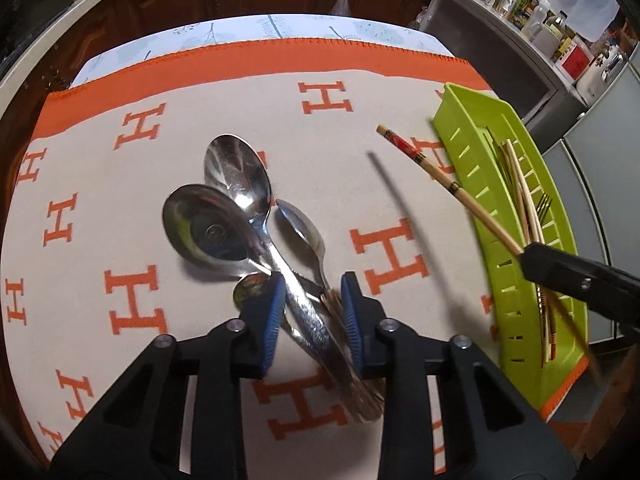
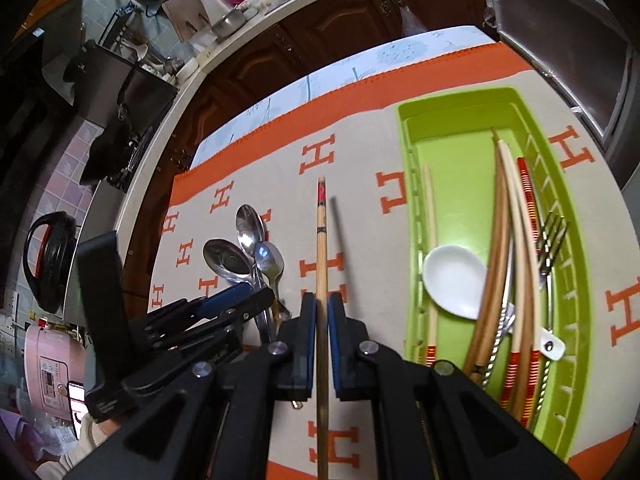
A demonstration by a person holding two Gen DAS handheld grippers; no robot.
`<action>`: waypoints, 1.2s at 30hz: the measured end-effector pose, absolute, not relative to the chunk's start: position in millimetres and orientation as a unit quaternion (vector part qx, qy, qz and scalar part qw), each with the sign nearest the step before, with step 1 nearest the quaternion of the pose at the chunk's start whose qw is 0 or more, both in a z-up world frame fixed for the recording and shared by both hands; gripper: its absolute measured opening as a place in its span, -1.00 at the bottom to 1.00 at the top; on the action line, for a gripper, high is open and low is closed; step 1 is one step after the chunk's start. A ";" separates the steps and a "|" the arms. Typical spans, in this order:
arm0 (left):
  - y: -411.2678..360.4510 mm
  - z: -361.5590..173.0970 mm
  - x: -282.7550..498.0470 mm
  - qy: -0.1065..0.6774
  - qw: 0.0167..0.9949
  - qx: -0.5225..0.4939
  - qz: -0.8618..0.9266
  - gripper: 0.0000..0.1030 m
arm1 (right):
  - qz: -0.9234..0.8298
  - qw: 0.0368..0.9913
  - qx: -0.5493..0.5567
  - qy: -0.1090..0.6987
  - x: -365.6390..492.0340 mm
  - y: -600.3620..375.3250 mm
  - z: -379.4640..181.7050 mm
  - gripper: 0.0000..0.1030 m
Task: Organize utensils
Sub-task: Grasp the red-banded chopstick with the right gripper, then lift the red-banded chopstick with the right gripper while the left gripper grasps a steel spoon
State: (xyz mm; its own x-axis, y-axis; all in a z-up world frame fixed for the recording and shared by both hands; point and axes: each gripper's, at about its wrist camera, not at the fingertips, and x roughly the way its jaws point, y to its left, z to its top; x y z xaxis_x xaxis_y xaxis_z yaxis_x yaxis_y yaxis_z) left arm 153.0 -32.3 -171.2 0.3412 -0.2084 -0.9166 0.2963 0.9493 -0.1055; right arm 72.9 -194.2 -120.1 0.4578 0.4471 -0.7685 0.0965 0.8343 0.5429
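Kitchen table is covered by a beige woven cloth [image 1: 224,92] with orange H print and orange border. Right gripper [image 2: 322,312] is clamped on one bamboo chopstick [image 2: 321,240], round shaft, red-painted end; long axis is run straight up frame centre, lifted off the cloth. Left gripper [image 1: 314,320] is held narrowly parted around the handles of a polished steel spoon pile [image 1: 236,216], bowls pointed to upper left. Slotted lime plastic tray [image 2: 452,160], at right, is loaded with chopsticks, a fork [image 2: 550,240] and a white ceramic spoon [image 2: 454,280].
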 end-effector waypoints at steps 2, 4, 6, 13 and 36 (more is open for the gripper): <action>-36.7 -172.5 154.6 0.548 0.821 0.047 -0.154 -0.55 | 0.108 0.811 0.268 0.509 74.6 -195.2 -122.2 -0.89; -41.3 -173.2 155.1 0.544 0.823 0.057 -0.153 -0.57 | 0.109 0.809 0.269 0.512 75.4 -195.6 -125.4 -0.89; -44.7 -174.6 156.7 0.542 0.824 0.063 -0.155 -0.58 | 0.110 0.805 0.267 0.519 79.1 -193.1 -130.9 -0.89; -51.2 -181.4 170.3 0.553 0.814 0.074 -0.160 -0.66 | 0.110 0.785 0.223 0.568 90.5 -167.7 -154.3 -0.89; -29.0 -155.9 158.3 0.550 0.816 0.026 -0.174 -1.00 | 0.070 0.764 0.161 0.621 137.0 -151.3 -160.8 -0.57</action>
